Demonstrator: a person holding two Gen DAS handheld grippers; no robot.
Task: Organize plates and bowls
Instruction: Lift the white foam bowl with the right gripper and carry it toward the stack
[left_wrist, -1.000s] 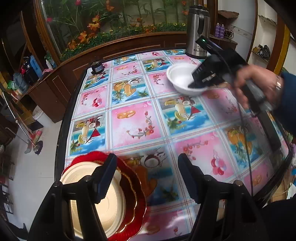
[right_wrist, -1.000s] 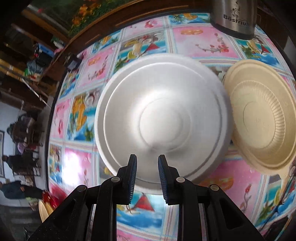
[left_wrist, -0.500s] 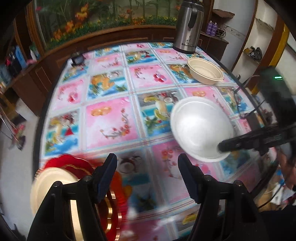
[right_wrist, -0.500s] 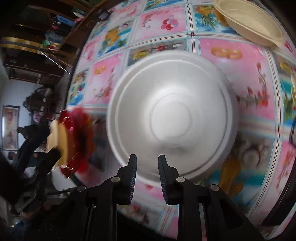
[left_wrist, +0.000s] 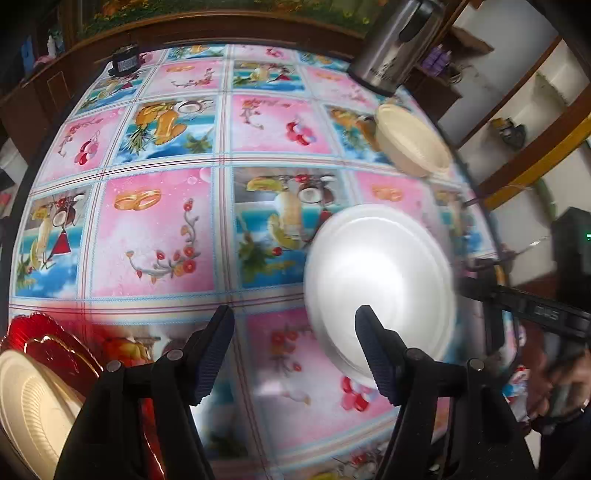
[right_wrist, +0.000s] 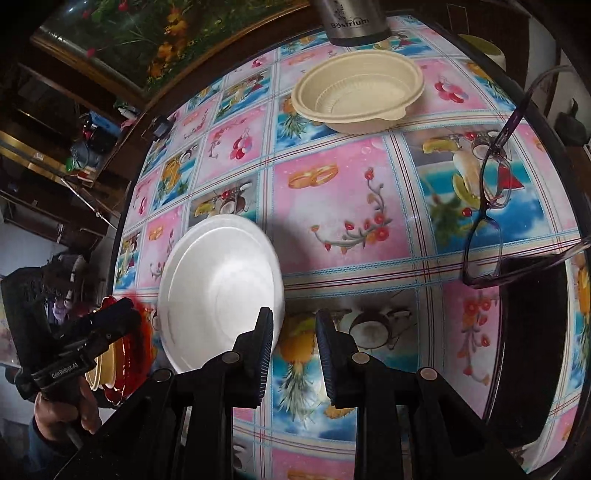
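A white foam bowl (right_wrist: 221, 291) shows just left of my right gripper (right_wrist: 295, 332), its rim by the left fingertip. The jaws stand a little apart and only tablecloth shows between the pads. In the left wrist view the same bowl (left_wrist: 380, 280) is blurred, partly behind the right finger of my open left gripper (left_wrist: 295, 343), which holds nothing. Whether the bowl rests on the cloth I cannot tell. A cream bowl (right_wrist: 358, 92) sits near the far edge. A cream plate (left_wrist: 29, 406) lies on a red plate (left_wrist: 48, 343) at the near left.
A steel kettle (right_wrist: 354, 18) stands at the far edge behind the cream bowl. Purple-framed glasses (right_wrist: 487, 206) and a dark flat object (right_wrist: 532, 332) lie at the table's right. A small black device (left_wrist: 123, 64) sits far left. A hand (right_wrist: 62, 413) grips the left tool.
The right gripper carried the white bowl from near the kettle to the table's near side; now the bowl is out from between its pads. The left gripper swung right, off the plate stack.
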